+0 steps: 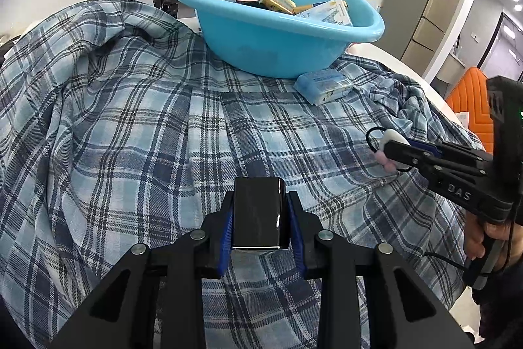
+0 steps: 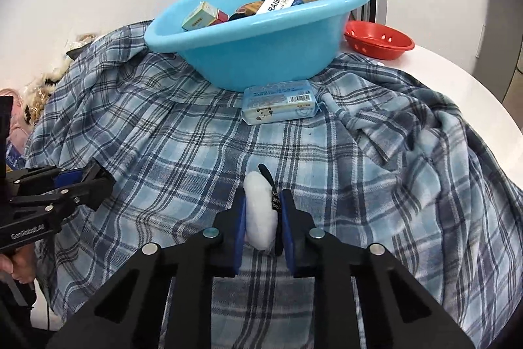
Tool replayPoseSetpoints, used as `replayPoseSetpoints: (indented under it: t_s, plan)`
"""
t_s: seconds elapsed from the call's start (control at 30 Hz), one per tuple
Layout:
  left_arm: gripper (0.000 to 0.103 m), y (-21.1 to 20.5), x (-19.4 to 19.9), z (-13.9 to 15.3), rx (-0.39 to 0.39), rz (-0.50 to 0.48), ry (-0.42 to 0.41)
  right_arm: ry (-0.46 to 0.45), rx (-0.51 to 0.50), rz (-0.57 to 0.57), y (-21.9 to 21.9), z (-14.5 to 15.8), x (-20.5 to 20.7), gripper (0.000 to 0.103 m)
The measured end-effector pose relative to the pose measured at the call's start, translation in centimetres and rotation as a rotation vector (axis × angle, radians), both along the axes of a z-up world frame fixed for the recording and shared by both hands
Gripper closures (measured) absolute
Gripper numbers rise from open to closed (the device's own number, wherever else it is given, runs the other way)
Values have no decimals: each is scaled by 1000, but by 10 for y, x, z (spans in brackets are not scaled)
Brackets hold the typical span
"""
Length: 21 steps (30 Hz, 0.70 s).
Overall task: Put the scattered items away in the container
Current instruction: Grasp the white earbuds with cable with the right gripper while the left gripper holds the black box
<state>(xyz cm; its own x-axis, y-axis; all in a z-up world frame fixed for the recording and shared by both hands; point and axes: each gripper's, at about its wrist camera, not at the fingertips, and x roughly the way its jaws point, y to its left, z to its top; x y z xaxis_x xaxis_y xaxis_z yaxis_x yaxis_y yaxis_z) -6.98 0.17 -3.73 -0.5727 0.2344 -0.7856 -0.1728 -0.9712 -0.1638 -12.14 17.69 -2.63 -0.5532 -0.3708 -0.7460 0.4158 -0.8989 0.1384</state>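
Observation:
A light blue plastic basin (image 1: 369, 33) (image 2: 255, 55) stands at the far side of a plaid cloth, holding several small boxes and a tin. My left gripper (image 1: 260, 218) is shut on a glossy black box (image 1: 258, 211) just above the cloth. My right gripper (image 2: 263, 218) (image 1: 387, 149) is shut on a small white plush keychain (image 2: 260, 215) (image 1: 394, 138) with a black loop, also close over the cloth, to the right of the left one. A blue tissue pack (image 1: 323, 86) (image 2: 279, 102) lies on the cloth against the basin's front.
The blue plaid cloth (image 1: 130, 120) (image 2: 408, 169) covers a white table (image 2: 457, 64) and bunches at the right. A red colander (image 2: 379, 40) sits behind the basin to the right. An orange chair (image 1: 470, 107) stands by the table edge, a fridge (image 1: 428, 6) behind.

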Motion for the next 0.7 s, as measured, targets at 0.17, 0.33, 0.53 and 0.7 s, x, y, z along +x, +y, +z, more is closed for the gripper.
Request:
replayPoseSetpoints:
  t_s: [0.17, 0.33, 0.53, 0.7]
  plan:
    - [71, 3, 1, 1, 2, -10, 2, -13, 17, 6, 0, -5, 4, 84]
    - [71, 7, 3, 1, 5, -22, -3, -17, 24, 5, -3, -12, -1, 79]
    - [71, 3, 2, 1, 4, -9, -6, -27, 39, 20, -6, -17, -3, 67]
    - [71, 5, 3, -1, 0, -12, -13, -14, 12, 4, -2, -17, 0, 82]
